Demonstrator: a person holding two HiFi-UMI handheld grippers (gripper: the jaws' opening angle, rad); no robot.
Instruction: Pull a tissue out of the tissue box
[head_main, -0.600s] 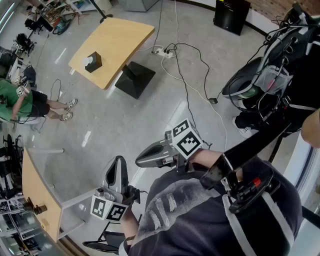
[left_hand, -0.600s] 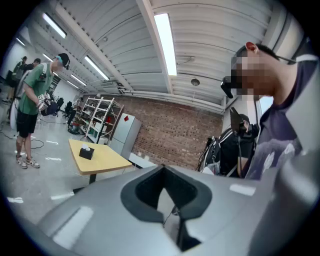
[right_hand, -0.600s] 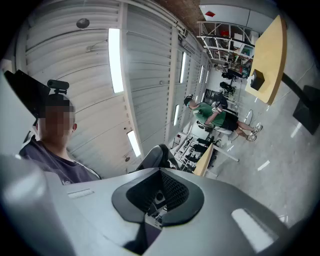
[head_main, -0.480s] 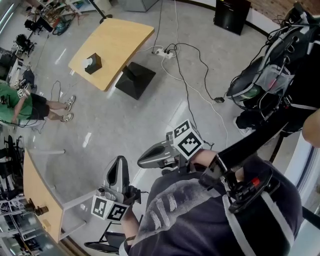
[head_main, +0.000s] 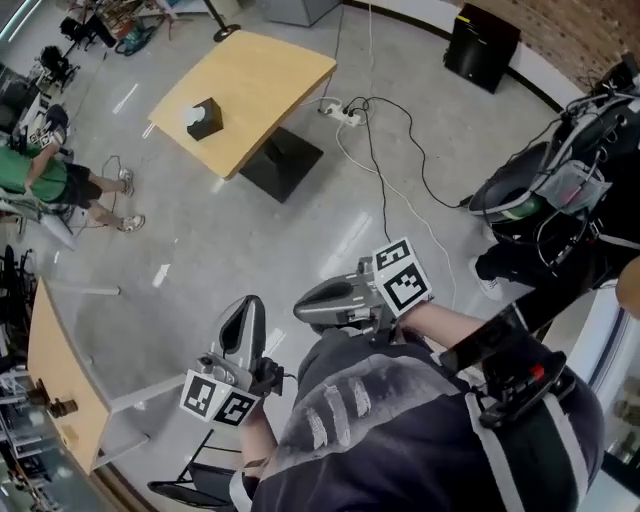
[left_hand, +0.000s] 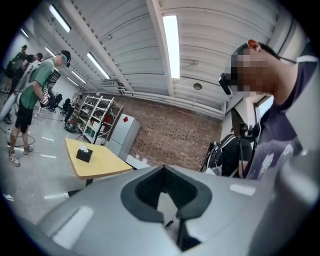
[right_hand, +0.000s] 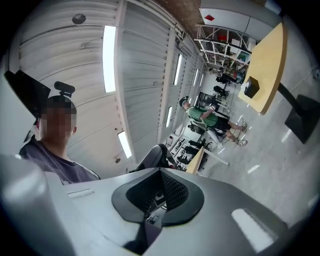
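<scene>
The black tissue box, with a white tissue poking out of its top, stands on a light wooden table far ahead across the floor. The left gripper view shows the box small on the table; in the right gripper view the box is at the upper right. My left gripper and right gripper are held close to my body, far from the box. Both have their jaws together with nothing between them, as their own views show for the left gripper and the right gripper.
A person in green stands at the left. Cables and a power strip trail over the grey floor beside the table's black base. A black box and bags lie at the right. Another wooden table is at the lower left.
The head view has shifted: the table and box now sit a little further right and closer. Both grippers show slightly lower and to the right. The person in green has drifted up the picture.
</scene>
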